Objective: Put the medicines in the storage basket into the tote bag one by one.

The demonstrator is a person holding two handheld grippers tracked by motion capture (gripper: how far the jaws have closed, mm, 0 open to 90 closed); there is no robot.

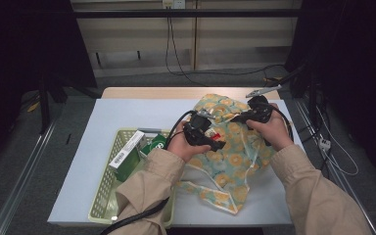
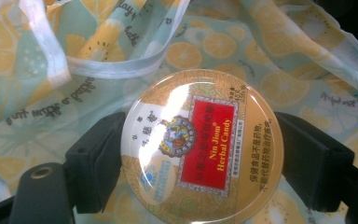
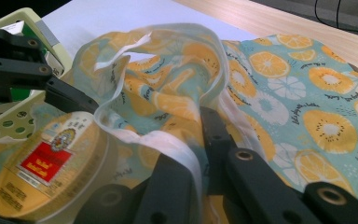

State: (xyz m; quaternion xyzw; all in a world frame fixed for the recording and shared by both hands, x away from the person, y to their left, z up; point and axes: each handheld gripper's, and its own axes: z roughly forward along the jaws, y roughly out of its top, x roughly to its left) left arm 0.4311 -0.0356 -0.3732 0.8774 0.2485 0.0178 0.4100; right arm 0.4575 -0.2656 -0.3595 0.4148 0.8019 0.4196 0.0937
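1. Nearest the person, the loose tail of the fruit-print bag (image 1: 225, 181) lies flat on the white table cover (image 1: 78, 196). It is left slack, it seems, because only the mouth end needs handling.

2. At the near left stands the pale green basket (image 1: 106, 188) with a green-and-white box (image 1: 127, 154) in it, within easy reach of the left arm. It looks like the store of items to be packed.

3. In the middle, the left gripper (image 2: 186, 154) has its jaws clamped on the rim of a round candy tin (image 2: 200, 149), one pad on each side. Gripping across the width keeps the flat tin steady, and it hangs just over the bag's cloth, close to the opening.

4. Just right of it, the right gripper (image 3: 200, 154) has its jaws pressed together on the white-edged hem (image 3: 168, 144) of the bag, lifting that edge. I judge this keeps the mouth open for the tin.

5. Farthest off, the rest of the bag spreads toward the bare wooden table edge (image 1: 147, 93).
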